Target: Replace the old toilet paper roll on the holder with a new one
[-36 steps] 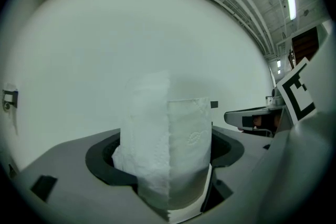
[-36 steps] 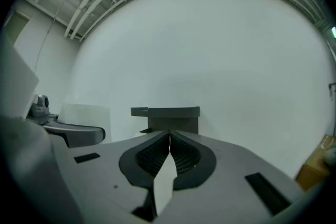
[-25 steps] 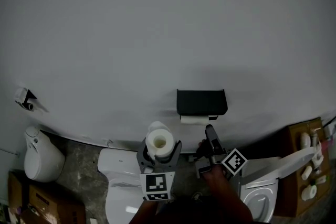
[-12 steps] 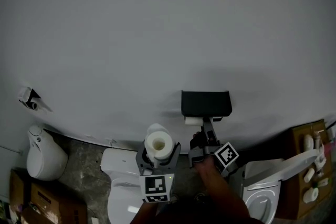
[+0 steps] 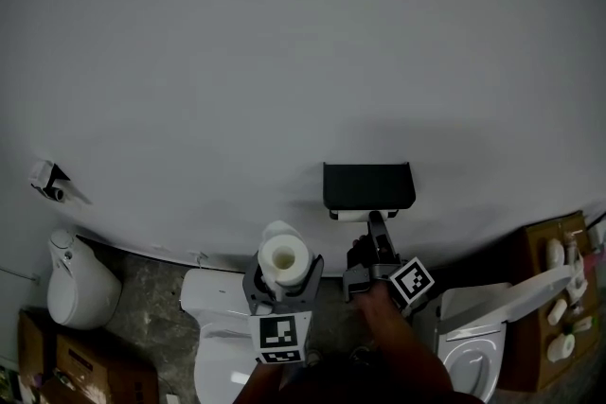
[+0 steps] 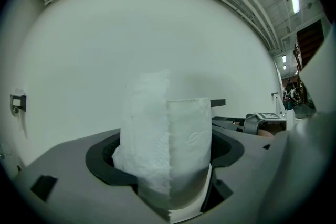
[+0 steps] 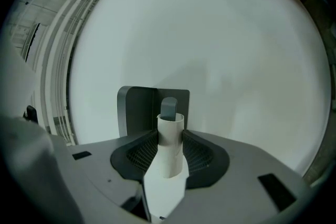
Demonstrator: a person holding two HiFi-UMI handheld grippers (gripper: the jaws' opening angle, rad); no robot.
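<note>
Cardboard, off-white: the old tube [image 7: 170, 150] sits on the bar beneath the black holder [image 5: 367, 185], which is fixed to the wall. The right gripper [image 7: 170, 161] is at the holder. Its fingers have just been closing and clamp the old tube across its width, one pad on each side.

The old tube's long axis runs level along the wall under the holder, crosswise to the fingers. The bar's grey tip [image 7: 169, 107] shows past the tube's open end, at the holder's right end in the head view. Judgement: removal calls for a slide along that axis toward the free tip, not a pull away from the wall.

The left gripper [image 5: 284, 273], below and left of the holder and apart from it, grasps the new roll [image 5: 286, 254], which stands upright with its core vertical.
</note>
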